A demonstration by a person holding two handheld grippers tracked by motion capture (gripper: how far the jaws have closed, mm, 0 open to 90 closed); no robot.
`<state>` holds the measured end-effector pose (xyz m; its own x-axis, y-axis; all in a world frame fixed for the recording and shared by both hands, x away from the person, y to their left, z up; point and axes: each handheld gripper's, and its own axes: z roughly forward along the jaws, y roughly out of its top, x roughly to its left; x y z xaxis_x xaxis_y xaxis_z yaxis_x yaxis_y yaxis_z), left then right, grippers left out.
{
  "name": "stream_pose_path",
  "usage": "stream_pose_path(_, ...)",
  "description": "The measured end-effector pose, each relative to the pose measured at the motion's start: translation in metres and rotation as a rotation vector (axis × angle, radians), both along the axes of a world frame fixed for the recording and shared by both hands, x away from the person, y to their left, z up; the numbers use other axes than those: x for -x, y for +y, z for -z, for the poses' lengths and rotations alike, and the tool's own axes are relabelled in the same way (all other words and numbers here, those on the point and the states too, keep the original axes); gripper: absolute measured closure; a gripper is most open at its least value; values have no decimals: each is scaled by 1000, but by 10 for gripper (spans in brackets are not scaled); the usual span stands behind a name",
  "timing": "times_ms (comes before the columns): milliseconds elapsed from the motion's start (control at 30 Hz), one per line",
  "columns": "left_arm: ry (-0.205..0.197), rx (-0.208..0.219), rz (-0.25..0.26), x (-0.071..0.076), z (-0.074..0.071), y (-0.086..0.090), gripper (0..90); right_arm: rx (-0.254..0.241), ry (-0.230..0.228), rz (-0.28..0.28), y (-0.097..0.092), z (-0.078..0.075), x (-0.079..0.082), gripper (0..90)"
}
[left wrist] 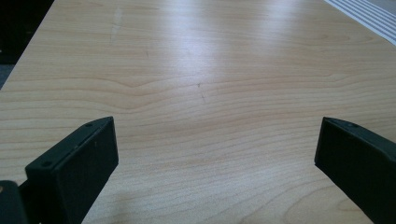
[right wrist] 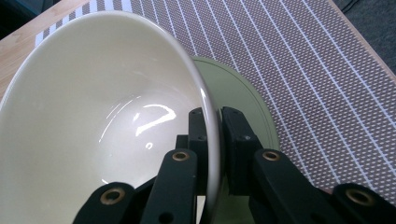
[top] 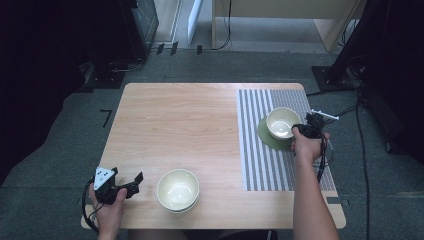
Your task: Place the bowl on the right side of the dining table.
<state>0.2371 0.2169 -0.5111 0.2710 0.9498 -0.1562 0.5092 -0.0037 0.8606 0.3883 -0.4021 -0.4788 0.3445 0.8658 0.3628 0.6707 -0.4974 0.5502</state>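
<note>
Clamped on the rim of a cream bowl (right wrist: pixel 102 116) by the right gripper (right wrist: pixel 212 135), one jaw inside and one outside, above a green saucer (right wrist: pixel 243 100) on a striped placemat (right wrist: pixel 317 70). Seen from above at the wooden table (top: pixel 180 125): bowl (top: pixel 281 121) on saucer (top: pixel 266 136) at the mat's (top: pixel 260 165) far right, right gripper (top: pixel 307 131) at its rim. Held at the near left corner, left gripper (top: pixel 131 184), jaws spread wide over bare wood (left wrist: pixel 201 93). Stacked near the front edge, more cream bowls (top: pixel 178 190). No legible writing, brand or label anywhere.
</note>
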Motion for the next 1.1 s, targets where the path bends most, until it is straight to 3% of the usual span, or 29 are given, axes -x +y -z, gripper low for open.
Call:
stream_pose_path(667,-2,-16,1,0,0,-2,0,-74,19,31,-3,5,-7,820)
stream_pose_path(767,-3,-18,0,0,0,-2,0,-92,6,35,-5,5,-7,803)
stream_pose_path(1000,-3,-19,0,0,0,-2,0,-84,-20,29,-8,3,-4,785)
stream_pose_path(1100,-4,-18,-1,1,0,-2,0,-99,-50,22,-10,1,-2,704)
